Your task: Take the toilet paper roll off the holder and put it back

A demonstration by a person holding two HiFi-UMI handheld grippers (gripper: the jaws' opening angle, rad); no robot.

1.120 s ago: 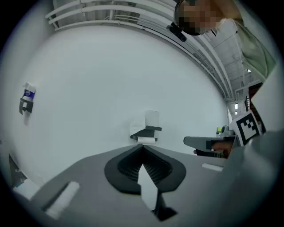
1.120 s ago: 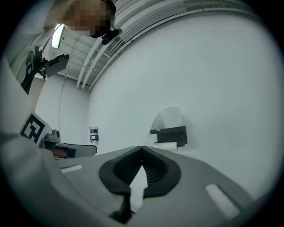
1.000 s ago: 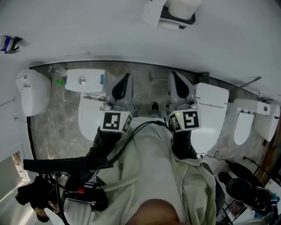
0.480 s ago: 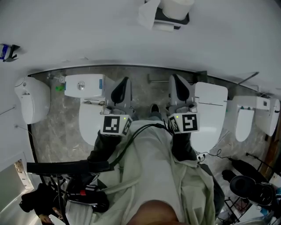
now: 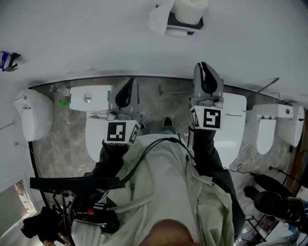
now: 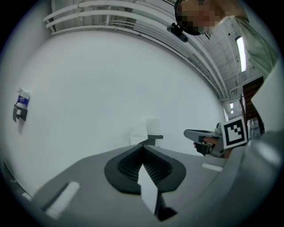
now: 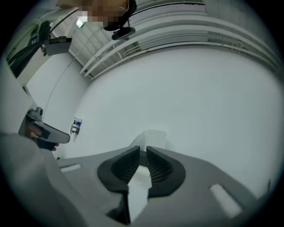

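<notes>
Room: a white wall rose over a grey marbled floor, with toilets standing in a row along the foot of the wall.
Far left: a small blue and white fitting was fixed to the wall, and a rounded white fixture sat below it.
Left toilet: a white toilet with a cistern stood just left of the left gripper.
Left gripper: the left gripper pointed toward the wall, low over the floor; its marker cube faced the head camera.
Left jaws: in the left gripper view the jaws were pressed together at the tips, with nothing between them.
Toilet paper roll: the toilet paper roll sat on its black holder high on the wall, with a loose sheet hanging at its left side. It lay ahead of both grippers and well apart from them, nearer the right one.
Right gripper: the right gripper reached further toward the wall than the left and aimed toward the roll.
Right jaws: in the right gripper view the jaws were all but together, only a thin slit showing, and pinched nothing.
Person: a pale green garment filled the lower middle of the head view.
Right side: a white toilet stood under the right gripper, and another beyond it.
</notes>
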